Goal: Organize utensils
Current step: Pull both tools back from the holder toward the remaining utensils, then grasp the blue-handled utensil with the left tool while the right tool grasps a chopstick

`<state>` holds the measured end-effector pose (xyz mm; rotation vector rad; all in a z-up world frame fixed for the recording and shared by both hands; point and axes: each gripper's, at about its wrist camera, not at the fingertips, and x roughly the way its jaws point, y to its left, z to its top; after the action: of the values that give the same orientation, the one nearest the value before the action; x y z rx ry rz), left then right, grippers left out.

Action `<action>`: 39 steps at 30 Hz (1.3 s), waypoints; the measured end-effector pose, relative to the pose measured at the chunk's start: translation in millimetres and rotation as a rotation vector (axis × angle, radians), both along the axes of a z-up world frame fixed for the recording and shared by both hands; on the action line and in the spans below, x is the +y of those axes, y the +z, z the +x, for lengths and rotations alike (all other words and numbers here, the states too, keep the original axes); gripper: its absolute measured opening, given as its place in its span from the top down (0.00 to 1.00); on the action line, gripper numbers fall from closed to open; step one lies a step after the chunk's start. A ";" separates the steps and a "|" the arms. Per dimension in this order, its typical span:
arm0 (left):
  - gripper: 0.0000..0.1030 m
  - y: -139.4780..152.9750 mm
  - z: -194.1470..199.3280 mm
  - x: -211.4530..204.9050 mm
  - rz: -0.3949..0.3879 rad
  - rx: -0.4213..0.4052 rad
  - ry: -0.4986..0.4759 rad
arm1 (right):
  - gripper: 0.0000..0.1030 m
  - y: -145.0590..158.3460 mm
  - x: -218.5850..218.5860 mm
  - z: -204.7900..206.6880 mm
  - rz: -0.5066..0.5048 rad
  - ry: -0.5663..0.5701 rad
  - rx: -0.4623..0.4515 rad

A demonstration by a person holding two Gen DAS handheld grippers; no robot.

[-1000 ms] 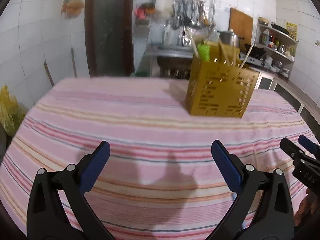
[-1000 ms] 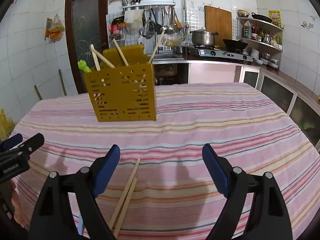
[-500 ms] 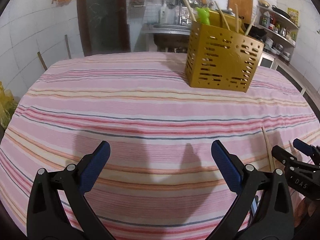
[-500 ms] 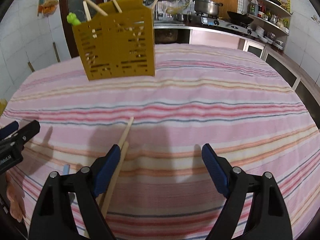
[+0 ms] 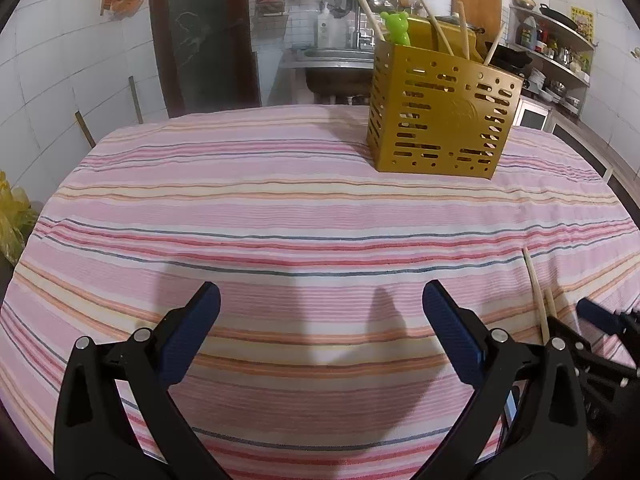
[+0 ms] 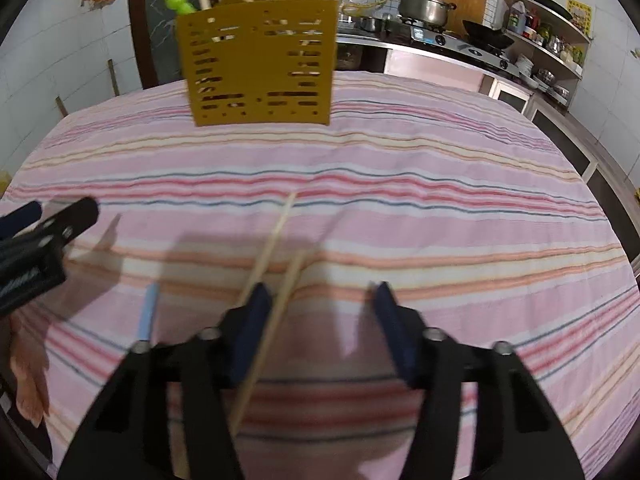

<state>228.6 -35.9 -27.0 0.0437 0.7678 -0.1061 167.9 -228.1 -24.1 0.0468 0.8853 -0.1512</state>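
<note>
Two wooden chopsticks lie on the striped tablecloth near its front edge. My right gripper is low over them and its jaws are closing. One chopstick lies between the jaws close to the left pad, the other passes under the left finger. The pads do not press on either. A yellow slotted utensil holder stands at the far side with several chopsticks and a green bear-topped utensil in it. My left gripper hovers open over bare cloth, left of the chopsticks.
A light blue utensil lies left of the chopsticks. A person's hand shows at the lower left. Behind the table are a sink, a stove with a pot, shelves and a dark door.
The right gripper came down and forward over the chopsticks and its jaws narrowed around one of them. The left gripper tipped down a little and stayed open.
</note>
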 end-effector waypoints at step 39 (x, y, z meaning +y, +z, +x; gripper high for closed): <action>0.10 -8.6 -33.6 -67.7 -0.048 0.129 -0.099 | 0.93 -3.6 -62.3 -10.8 0.150 -0.056 -0.049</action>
<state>195.0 -103.6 -35.6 0.0288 0.8922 -0.2230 157.1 -290.3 -27.7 0.2139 0.8454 -0.1351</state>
